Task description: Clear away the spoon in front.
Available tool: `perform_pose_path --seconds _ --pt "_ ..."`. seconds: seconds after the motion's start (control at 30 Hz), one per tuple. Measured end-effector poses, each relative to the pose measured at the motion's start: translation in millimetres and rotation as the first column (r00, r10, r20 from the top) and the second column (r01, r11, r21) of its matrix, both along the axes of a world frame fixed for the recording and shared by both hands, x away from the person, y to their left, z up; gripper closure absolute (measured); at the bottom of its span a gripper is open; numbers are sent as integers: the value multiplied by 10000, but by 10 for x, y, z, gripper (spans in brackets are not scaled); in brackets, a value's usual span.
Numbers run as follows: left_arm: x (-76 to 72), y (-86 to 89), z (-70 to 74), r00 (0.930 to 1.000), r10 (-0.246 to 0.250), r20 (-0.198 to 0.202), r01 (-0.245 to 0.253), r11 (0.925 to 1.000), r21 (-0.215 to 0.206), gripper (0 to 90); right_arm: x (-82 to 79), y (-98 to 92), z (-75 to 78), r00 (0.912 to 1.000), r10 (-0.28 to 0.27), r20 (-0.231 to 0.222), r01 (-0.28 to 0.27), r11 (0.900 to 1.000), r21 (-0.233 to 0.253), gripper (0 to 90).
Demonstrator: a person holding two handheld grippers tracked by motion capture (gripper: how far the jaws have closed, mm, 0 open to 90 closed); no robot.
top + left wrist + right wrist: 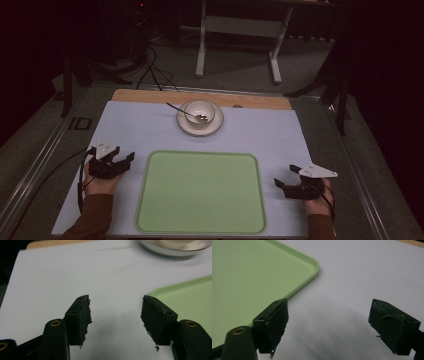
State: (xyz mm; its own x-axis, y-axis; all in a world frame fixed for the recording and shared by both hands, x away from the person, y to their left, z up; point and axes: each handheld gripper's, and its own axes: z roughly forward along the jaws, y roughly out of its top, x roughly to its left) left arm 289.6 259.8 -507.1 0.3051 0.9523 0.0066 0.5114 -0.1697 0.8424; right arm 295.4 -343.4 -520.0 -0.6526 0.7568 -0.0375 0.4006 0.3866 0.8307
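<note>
A pale green tray (200, 192) lies at the front middle of the white table cover. Behind it, a white bowl (199, 112) sits on a white saucer (216, 125), with a spoon (186, 114) resting in the bowl, handle pointing left. My left gripper (131, 159) rests left of the tray, open, nothing between its jaws (115, 317). My right gripper (285, 176) sits right of the tray, open and empty (328, 325). The tray's edge (190, 293) shows beside the left jaws, and its corner (315, 265) ahead of the right jaws.
The white cover (130, 125) lies over a wooden tabletop whose strip (150, 96) shows at the far edge. A white table frame (240, 35) and cables (155, 70) stand on the floor beyond. Dark stands flank both sides.
</note>
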Motion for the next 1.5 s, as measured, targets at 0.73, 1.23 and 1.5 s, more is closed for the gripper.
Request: perform_pose_path --seconds 0.73,1.23,1.5 --pt "-49 -156 313 9964 -674 515 694 9969 -382 416 -23 -3 29 9994 -38 348 30 9997 231 162" --pt "332 -341 633 9903 -1072 881 1126 9919 -590 418 -36 -16 46 9986 -81 519 64 9994 336 162" --pt "525 -434 731 9894 -1099 949 1160 9914 -609 422 -39 -16 48 9986 -103 514 87 9995 319 162"
